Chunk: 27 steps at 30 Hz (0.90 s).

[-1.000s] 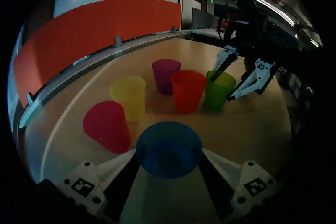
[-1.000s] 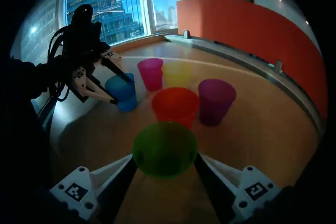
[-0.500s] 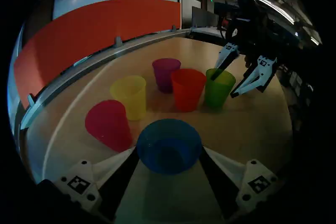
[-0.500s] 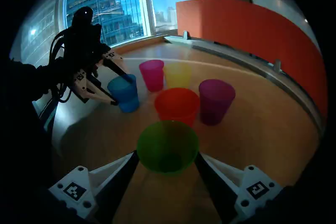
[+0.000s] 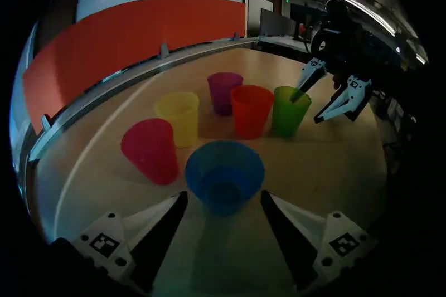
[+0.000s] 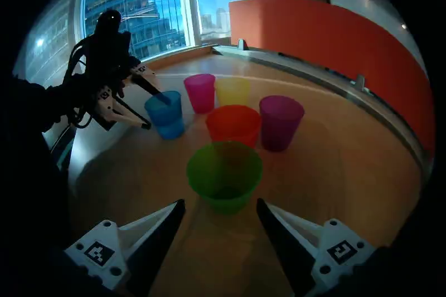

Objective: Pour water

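Both claws open, left claw (image 5: pixel 223 191) at blue cup (image 5: pixel 224 174), right claw (image 6: pixel 220 200) facing windows (image 6: pixel 146 13)

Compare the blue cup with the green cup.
The blue cup stands before the left tool; the green cup stands before the right tool. Blue neighbours the pink cup; green neighbours the orange cup. Both stand upright, ungripped, on the wooden table.

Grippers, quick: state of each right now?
Left gripper: open, blue cup ahead, not gripped.
Right gripper: open, green cup ahead, not gripped.
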### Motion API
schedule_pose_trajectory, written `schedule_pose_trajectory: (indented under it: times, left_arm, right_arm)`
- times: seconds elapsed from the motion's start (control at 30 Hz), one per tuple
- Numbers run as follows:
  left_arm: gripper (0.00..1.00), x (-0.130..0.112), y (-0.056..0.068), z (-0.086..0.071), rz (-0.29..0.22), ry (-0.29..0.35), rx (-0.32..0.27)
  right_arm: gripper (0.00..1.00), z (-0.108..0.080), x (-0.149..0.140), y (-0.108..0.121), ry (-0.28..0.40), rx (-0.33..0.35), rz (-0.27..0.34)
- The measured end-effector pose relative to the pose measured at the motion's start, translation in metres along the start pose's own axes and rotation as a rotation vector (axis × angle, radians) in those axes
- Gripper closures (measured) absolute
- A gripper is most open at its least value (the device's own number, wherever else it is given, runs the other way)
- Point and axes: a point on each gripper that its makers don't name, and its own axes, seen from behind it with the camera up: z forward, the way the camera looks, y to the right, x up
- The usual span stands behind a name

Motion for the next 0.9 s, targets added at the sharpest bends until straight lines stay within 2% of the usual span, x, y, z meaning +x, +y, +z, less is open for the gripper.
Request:
schedule_pose_trajectory:
  times: [0.3,0.5,0.7,0.9]
  left_arm:
    - [0.02,-0.001,-0.004,-0.026,-0.062,0.064,0.064]
    - [0.02,0.003,-0.008,-0.047,-0.083,0.125,0.132]
    - [0.02,0.017,-0.019,-0.07,-0.113,0.226,0.23]
    - [0.02,0.035,-0.031,-0.098,-0.149,0.345,0.354]
  right_arm:
    - [0.0,-0.02,0.005,-0.005,0.071,-0.05,0.03]
    - [0.0,-0.037,0.014,-0.012,0.138,-0.075,0.047]
    - [0.0,-0.058,0.041,-0.007,0.254,-0.156,0.053]
    - [0.0,-0.086,0.08,0.002,0.413,-0.272,0.044]
